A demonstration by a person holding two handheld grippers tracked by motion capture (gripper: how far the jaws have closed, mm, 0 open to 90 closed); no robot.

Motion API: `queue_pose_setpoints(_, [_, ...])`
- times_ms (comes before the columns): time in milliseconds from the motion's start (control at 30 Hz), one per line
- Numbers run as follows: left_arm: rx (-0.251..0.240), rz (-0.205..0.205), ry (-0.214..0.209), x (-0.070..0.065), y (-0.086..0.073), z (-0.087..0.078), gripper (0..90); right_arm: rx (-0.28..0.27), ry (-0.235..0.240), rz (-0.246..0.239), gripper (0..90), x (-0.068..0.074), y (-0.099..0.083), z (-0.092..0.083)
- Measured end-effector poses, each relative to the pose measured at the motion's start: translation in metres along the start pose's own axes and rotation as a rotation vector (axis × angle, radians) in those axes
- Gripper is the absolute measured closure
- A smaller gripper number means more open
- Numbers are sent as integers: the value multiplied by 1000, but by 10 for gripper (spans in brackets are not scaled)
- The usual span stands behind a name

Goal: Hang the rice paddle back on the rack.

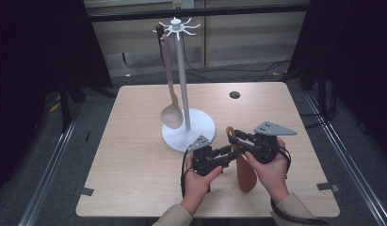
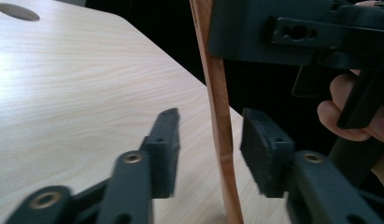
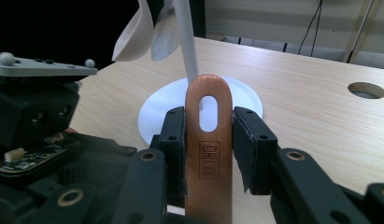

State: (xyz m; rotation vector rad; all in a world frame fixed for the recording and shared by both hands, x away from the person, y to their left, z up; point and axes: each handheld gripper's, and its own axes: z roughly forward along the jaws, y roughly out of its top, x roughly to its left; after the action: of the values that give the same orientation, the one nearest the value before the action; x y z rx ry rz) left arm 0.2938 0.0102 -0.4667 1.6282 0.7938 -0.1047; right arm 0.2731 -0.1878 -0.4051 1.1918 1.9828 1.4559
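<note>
Two tools (image 1: pixel 227 155) (image 1: pixel 237 139), one wooden spatula (image 1: pixel 245 172)

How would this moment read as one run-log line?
right gripper: shut on wooden spatula | left gripper: open astride its handle | stand: pale spoon hung

I see my right gripper (image 3: pixel 209 154) clamping the brown handle (image 3: pixel 209 154), its slot toward the white stand (image 3: pixel 157 114) on the counter (image 3: pixel 311 93).

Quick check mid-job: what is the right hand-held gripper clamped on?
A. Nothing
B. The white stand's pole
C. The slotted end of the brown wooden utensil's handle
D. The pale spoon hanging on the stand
C: in the right gripper view, the right hand-held gripper has both pads pressed on the brown wooden utensil beside its hanging slot.
</note>
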Motion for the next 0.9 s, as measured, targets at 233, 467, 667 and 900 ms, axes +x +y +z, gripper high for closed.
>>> queue_pose_setpoints(233, [-36,-4,-11,-3,2,1,649,-22,2,-10,666,3,3,-2])
queue_pose_setpoints(467, [-56,-10,-17,-5,5,2,723,-31,-1,-3,666,4,3,-3])
queue_pose_setpoints(667, [-67,-13,-25,-4,5,3,765,-46,-11,5,665,3,3,-5])
queue_pose_setpoints(900, [-75,-13,-30,-3,5,4,809,-62,-14,19,665,2,4,-7])
